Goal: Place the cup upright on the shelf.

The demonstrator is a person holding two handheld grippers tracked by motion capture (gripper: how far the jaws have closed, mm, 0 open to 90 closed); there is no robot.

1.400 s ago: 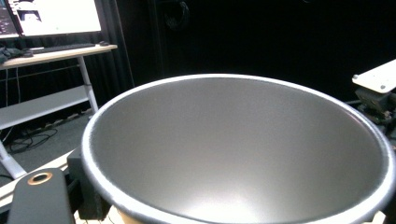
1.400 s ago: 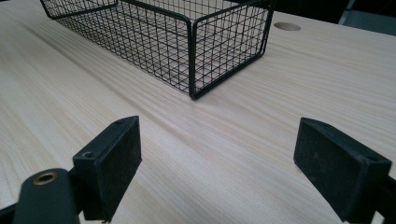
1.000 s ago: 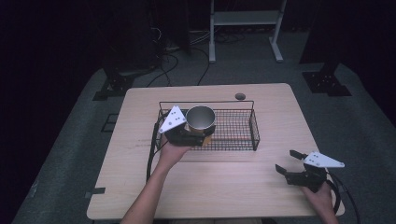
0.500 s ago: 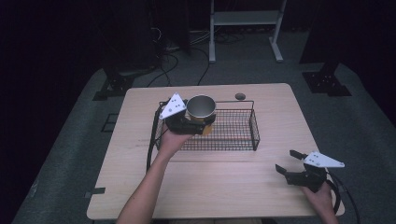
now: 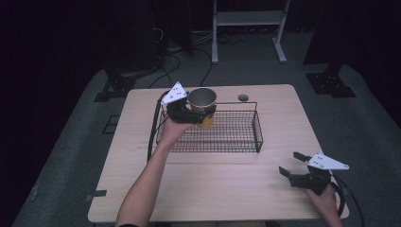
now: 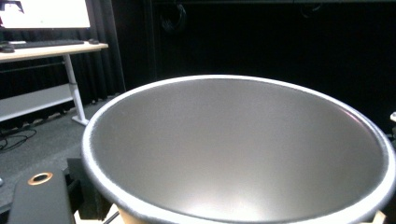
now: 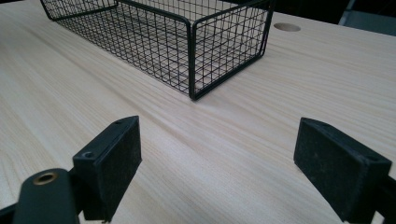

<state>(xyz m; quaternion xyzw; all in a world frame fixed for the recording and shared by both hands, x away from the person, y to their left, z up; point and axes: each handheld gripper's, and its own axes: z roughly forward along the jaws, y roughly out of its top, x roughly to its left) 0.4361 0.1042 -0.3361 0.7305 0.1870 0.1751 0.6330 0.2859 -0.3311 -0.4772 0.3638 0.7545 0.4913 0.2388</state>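
1. A metal cup (image 5: 203,101) with a yellow-orange outer wall is being held upright above the far left part of the black wire basket (image 5: 236,137), its open mouth facing up. In the left gripper view the cup's grey inner wall and pale rim (image 6: 243,154) are sitting right against the camera.
2. The left gripper (image 5: 196,115) is clamping the cup from the person's side – its jaws are closing on the cup's wall just below the rim. The grey three-cornered plate (image 5: 173,93) on top of it is tilting up toward the far left.
3. The person's left hand (image 5: 174,126) is gripping that tool from below, the forearm reaching in from the bottom edge across the table (image 5: 213,198). A black cable (image 5: 152,137) is trailing from the gripper down along the basket's left end.
4. The basket is resting on the wooden table near its middle, long side running left to right. A small round hole (image 5: 243,98) is showing in the tabletop just beyond the basket's far rim.
5. The right gripper (image 5: 291,164) is hovering low near the table's near right corner, well apart from the basket – its jaws are standing wide apart with nothing between them. In the right gripper view the two black pads (image 7: 112,158) are framing bare wood, with a corner of the basket (image 7: 191,60) ahead.
6. The right hand (image 5: 326,201) is holding that tool at the table's near edge.
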